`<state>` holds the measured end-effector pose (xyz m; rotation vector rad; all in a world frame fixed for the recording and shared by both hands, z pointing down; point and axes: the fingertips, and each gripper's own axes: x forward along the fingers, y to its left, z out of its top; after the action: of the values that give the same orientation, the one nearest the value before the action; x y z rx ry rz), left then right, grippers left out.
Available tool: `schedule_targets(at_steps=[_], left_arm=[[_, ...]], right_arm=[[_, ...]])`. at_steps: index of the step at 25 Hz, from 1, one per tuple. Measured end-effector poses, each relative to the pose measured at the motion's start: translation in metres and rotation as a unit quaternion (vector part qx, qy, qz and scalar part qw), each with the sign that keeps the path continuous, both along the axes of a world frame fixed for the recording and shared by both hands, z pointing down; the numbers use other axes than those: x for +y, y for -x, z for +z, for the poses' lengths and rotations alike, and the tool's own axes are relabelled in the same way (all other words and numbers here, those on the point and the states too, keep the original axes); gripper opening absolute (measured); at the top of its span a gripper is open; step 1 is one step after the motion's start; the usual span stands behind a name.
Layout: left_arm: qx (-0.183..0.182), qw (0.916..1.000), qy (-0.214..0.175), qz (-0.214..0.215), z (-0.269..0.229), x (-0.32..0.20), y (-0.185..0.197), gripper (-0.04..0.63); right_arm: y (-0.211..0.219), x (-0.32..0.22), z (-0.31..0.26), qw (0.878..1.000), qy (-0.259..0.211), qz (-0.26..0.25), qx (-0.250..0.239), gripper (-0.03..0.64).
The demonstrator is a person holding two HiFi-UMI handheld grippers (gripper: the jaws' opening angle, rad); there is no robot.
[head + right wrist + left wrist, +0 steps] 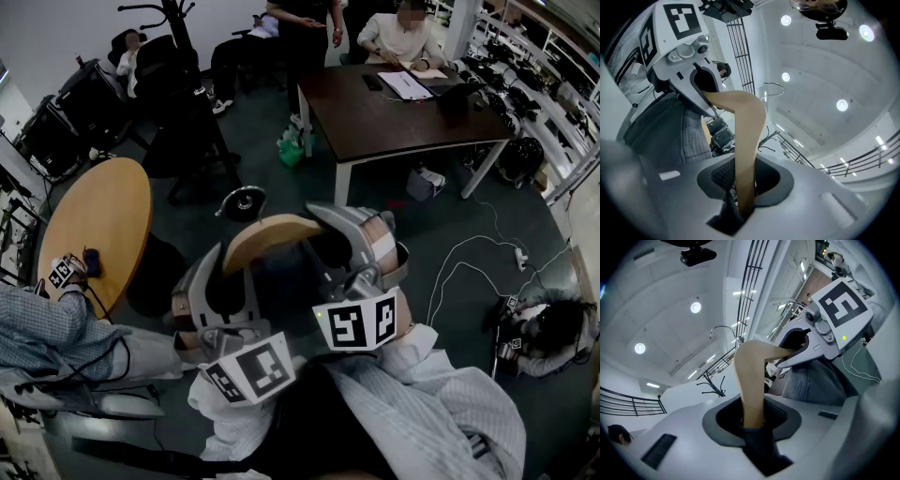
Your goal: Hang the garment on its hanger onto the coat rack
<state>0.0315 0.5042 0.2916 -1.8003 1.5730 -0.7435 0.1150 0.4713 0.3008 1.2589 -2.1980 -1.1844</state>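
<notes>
first, the head view: the person holds both grippers up close in front of the body. the left gripper [231, 270] takes one end of a curved tan wooden hanger [272, 234] and the right gripper [334, 231] takes the other. dark cloth [281, 292] hangs below the wood, between the two tools. the black coat rack [176, 28] stands at the far side of the room, well apart from the hanger, with dark garments around its lower part. a round light-wood table [94, 220] is at the left, and a dark rectangular table on white legs [394, 122] is further back, with people seated around it. white cables [469, 253] trail over the grey floor at the right.

next, the left gripper view: it looks up along the jaws towards a white ceiling with round lights [695, 307]. the jaws are pinched on the wooden arm of the hanger, which rises from between them and bends to the right. dark fabric sits in the slot just below the wood. a thin metal hook [723, 328] curves above the bend. the right gripper, marker cube uppermost, clamps the far arm.

lastly, the right gripper view: its jaws are likewise pressed on the other wooden arm, which stands up from between them and bends left to where the left gripper holds it. grey checked fabric [670, 126] lies beside that gripper. the hook shows above the bend.
</notes>
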Motion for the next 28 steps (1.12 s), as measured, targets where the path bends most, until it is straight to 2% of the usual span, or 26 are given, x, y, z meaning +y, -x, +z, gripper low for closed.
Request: schedule_targets(at_steps=[19, 23, 28], left_arm=[[-0.002, 0.9998, 0.01, -0.02, 0.014, -0.025, -0.014, 0.099], [0.003, 0.9996, 0.02, -0.022, 0.018, -0.051, -0.014, 0.098], [0.005, 0.9994, 0.028, -0.016, 0.025, -0.114, -0.01, 0.098]], right_arm=[[-0.012, -0.027, 0.015, 1.0, 0.008, -0.026, -0.003, 0.081], [-0.013, -0.053, 0.018, 0.999, 0.015, -0.029, 0.002, 0.081], [-0.009, -0.115, 0.025, 0.999, 0.024, -0.023, 0.005, 0.081]])
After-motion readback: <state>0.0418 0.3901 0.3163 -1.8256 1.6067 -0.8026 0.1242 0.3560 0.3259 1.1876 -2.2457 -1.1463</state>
